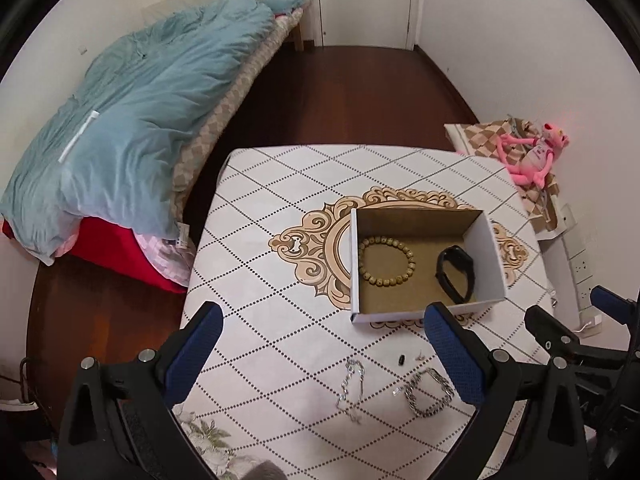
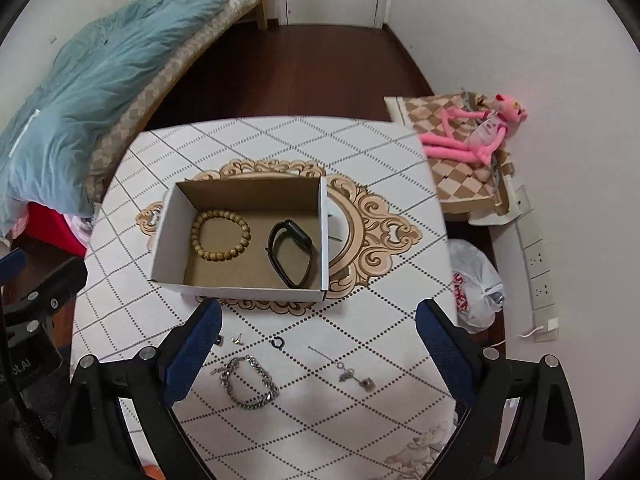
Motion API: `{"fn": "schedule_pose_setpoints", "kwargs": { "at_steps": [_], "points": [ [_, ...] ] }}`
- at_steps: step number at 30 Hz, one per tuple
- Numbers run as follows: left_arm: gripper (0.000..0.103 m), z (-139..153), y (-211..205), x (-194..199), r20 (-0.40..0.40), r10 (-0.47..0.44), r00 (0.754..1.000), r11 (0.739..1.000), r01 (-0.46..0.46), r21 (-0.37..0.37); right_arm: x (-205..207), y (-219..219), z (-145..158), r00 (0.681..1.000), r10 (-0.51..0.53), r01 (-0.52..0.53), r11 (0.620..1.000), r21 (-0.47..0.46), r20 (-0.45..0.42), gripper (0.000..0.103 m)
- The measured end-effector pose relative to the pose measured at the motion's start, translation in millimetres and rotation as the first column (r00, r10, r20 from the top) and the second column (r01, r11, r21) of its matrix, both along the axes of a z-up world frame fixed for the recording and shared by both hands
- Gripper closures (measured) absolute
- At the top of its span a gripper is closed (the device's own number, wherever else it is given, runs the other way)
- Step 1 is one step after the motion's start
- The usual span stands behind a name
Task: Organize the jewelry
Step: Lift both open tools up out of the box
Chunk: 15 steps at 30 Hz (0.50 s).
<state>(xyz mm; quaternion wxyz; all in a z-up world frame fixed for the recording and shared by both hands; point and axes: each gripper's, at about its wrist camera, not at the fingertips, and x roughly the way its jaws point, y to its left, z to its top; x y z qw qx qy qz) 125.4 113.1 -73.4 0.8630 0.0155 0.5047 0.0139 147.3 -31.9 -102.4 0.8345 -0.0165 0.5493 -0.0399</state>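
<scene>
In the left wrist view, your left gripper (image 1: 324,332) hangs above the near part of the table (image 1: 280,208), with its blue fingers (image 1: 198,346) spread wide and nothing between them. The cardboard box (image 1: 486,256) stands near the right edge of the table, and inside it lie a bead bracelet (image 1: 386,256) on the left and a black watch band (image 1: 456,274) on the right, apart from each other. Near the front edge, below the fingers, lie a thin silver chain (image 1: 352,384) and, just beside it on the right, a thick chain bracelet (image 1: 428,394). A small dark piece (image 1: 402,359) lies between them and the box. Your right gripper (image 1: 576,320) shows at the right border of this view.

In the right wrist view, your right gripper (image 2: 318,328) is also wide open and empty, above the front part of the table (image 2: 160,280). The box (image 2: 172,216) stands in the middle of the table with the bead bracelet (image 2: 221,241) and the watch band (image 2: 290,253) inside. In front of the box lie the chain bracelet (image 2: 248,382), a small black ring (image 2: 277,342), a small earring (image 2: 237,338) and a pendant on a pin (image 2: 352,374), all apart from one another. A pink plush toy (image 2: 476,132) lies beyond the right edge.
</scene>
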Motion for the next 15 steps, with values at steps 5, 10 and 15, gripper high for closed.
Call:
{"fn": "schedule_pose_setpoints", "kwargs": {
  "at_steps": [5,10,15],
  "points": [
    [0.000,23,3,-25,0.043,0.007,0.999,1.000,-0.007,-0.008,-25,1,30,0.998,-0.005,0.006,1.000,-0.005,0.064,0.004],
    [0.000,41,5,-45,0.079,0.010,0.997,1.000,-0.009,-0.013,-49,3,53,0.995,-0.008,0.007,1.000,0.014,0.102,0.004],
    [0.000,39,14,-61,0.085,0.038,0.996,0.999,-0.036,-0.025,-70,5,51,0.995,-0.011,0.006,0.999,0.047,0.095,0.004]
  ]
}}
